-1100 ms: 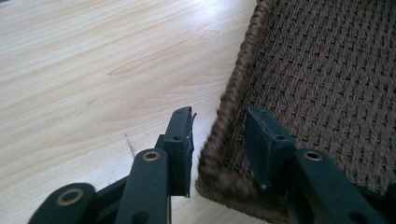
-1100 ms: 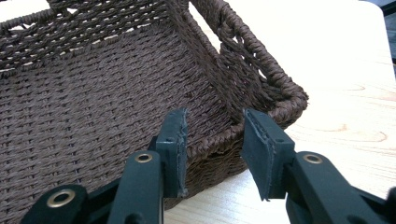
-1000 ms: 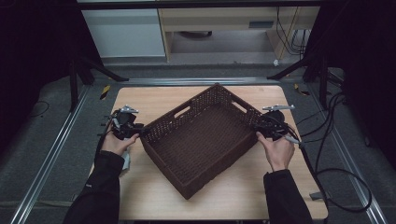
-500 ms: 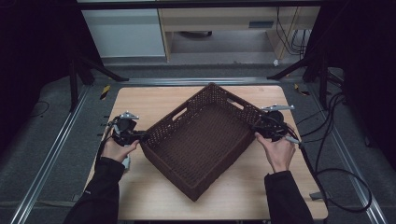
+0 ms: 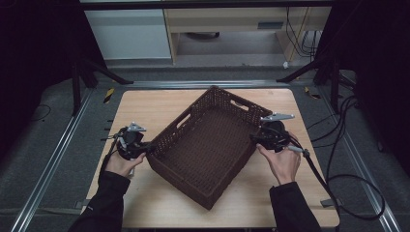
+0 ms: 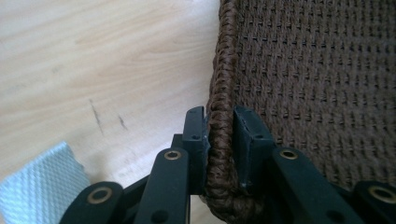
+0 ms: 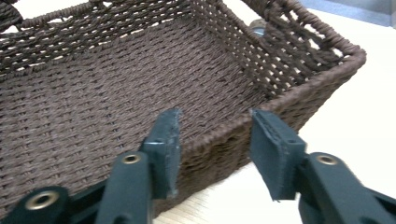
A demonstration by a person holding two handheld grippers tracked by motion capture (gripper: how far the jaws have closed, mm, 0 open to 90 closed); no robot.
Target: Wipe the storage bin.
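Note:
A dark brown woven basket [image 5: 188, 116] with nothing in it sits turned at an angle on the wooden table [image 5: 154, 104]. My left gripper [image 5: 146, 147] is at its left corner. In the left gripper view this gripper [image 6: 219, 114] is shut on the braided rim [image 6: 218, 84], one jaw outside and one inside the basket wall [image 6: 317, 70]. At the basket's right side is my right gripper [image 5: 255, 137]. In the right gripper view it [image 7: 217, 116] stands open, and the basket rim [image 7: 224, 135] lies in the gap between the jaws without being pinched.
A pale woven patch [image 6: 42, 186] lies on the table close to the left gripper. Cables [image 5: 338, 159] trail off the table's right side onto the floor. Metal rails [image 5: 53, 159] run along the left. A cabinet [image 5: 130, 29] stands behind the table.
The left gripper has drawn the basket's left corner toward the person, turning the basket a little counter-clockwise. The right gripper has shifted slightly left along the right rim.

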